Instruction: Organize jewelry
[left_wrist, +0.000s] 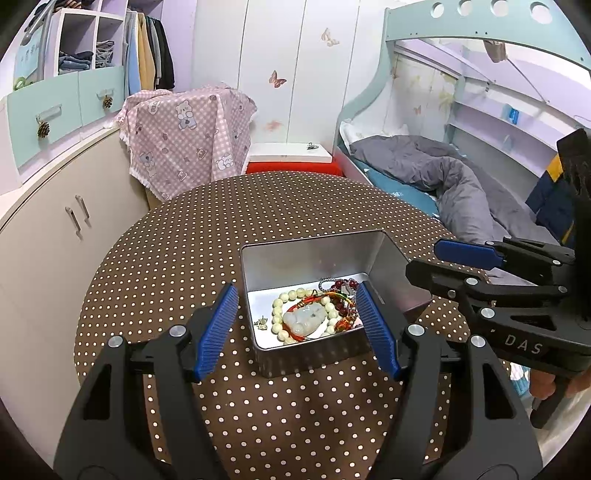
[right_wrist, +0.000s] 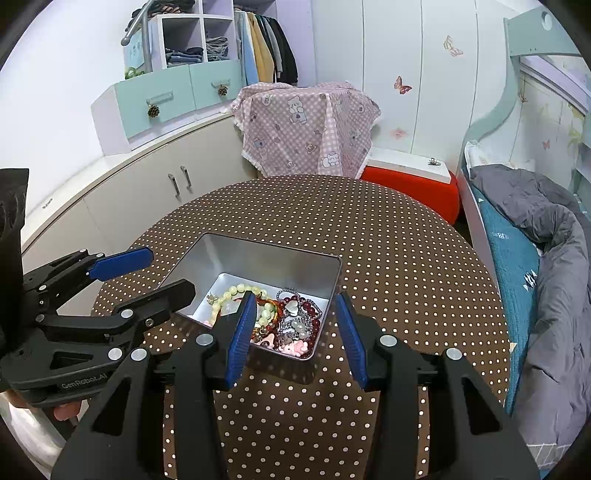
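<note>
While you hold both tools above the round table (left_wrist: 155, 258), covered in brown cloth with white dots, your left gripper (left_wrist: 297, 328) stands with its blue-padded fingers (left_wrist: 218, 328) spread wide and nothing between them. Its fingertips frame the near end of the open metal tin (left_wrist: 314, 251), which rests on the table. Your right gripper (right_wrist: 295, 338) is likewise spread wide and carries nothing; its left pad overlaps the tin's near rim in view, while its right pad lies just outside the tin's right corner. Inside the tin lies the jewelry: a cream bead bracelet (left_wrist: 291, 299), a pale carved pendant (left_wrist: 304, 319) on red cord, dark red beads (right_wrist: 295, 301), a silver chain (right_wrist: 291, 325) and small pink charms (right_wrist: 295, 347), all heaped together on the tin floor. Each gripper appears from the side in the other's view.
</note>
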